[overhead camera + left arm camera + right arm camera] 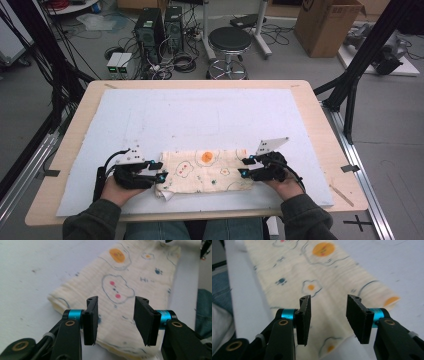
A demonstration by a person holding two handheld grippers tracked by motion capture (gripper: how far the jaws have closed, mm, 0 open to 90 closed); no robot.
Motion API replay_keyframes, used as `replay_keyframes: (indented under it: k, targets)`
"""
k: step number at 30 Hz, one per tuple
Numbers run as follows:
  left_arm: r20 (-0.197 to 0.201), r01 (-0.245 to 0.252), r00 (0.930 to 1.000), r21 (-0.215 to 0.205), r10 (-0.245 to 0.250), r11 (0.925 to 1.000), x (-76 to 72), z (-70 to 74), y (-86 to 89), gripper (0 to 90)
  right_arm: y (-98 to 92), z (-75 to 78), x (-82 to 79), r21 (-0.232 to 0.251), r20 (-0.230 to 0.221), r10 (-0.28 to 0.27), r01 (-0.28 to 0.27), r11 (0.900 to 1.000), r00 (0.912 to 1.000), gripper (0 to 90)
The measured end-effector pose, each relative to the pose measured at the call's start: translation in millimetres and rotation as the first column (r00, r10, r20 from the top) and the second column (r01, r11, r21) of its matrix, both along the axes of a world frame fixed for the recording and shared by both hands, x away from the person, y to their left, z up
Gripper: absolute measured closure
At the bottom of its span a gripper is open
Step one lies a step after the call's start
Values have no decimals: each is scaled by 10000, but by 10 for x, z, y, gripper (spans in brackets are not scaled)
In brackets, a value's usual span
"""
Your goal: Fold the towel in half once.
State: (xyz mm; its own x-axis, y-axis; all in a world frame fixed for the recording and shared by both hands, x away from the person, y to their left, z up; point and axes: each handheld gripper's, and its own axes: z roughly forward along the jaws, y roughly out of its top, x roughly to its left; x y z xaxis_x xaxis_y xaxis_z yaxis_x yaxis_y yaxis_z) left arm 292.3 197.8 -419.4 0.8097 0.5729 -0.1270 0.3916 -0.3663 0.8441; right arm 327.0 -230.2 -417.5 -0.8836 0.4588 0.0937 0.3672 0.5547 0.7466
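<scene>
Left gripper, high view: your left gripper sits at the left end of the folded cream muslin cloth printed with fried eggs and clouds, jaws parted and gripping nothing.
Right gripper, high view: your right gripper mirrors it at the cloth's right end, jaws likewise apart and empty.
Cloth position, high view: you have the cloth lying as a flat folded band near your edge of the pale grey-blue foam mat, which covers the light wooden table. By the look of it, one gripper at each end lets you work both short edges together.
Surroundings, high view: beyond the table stand a black round stool, two black computer towers and a brown cardboard box; none of it blocks your reach.

Left gripper view: your black pads hover over the cloth's near corner, a clear gap between them, cloth beneath rather than pinched. A layered fold edge shows at the left.
Obstruction, left gripper view: nothing lies on the cloth.

Right gripper view: your jaws stand half-wide above the cloth's end, not clamped on it. The mat's edge runs close at the left, with your blue jeans past it, so little room is left on that side.
</scene>
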Motion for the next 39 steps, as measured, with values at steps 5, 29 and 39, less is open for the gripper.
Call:
replay_keyframes:
  k: [5,29,39]
  targets:
    - [154,-661,9977,107,659,9978,186,-5,-42,679,30,78,206,82,377,-766,763,9970,9963,667]
    - [-205,-1358,9900,1310,1397,9820,498,-237,-129,817,135,-196,535,-798,-93,-1083,1072,9910,9941,794]
    - [-143,-1363,9901,1394,1396,9808,480,-241,-123,819,82,-212,498,-762,73,-1124,1126,9907,9936,795]
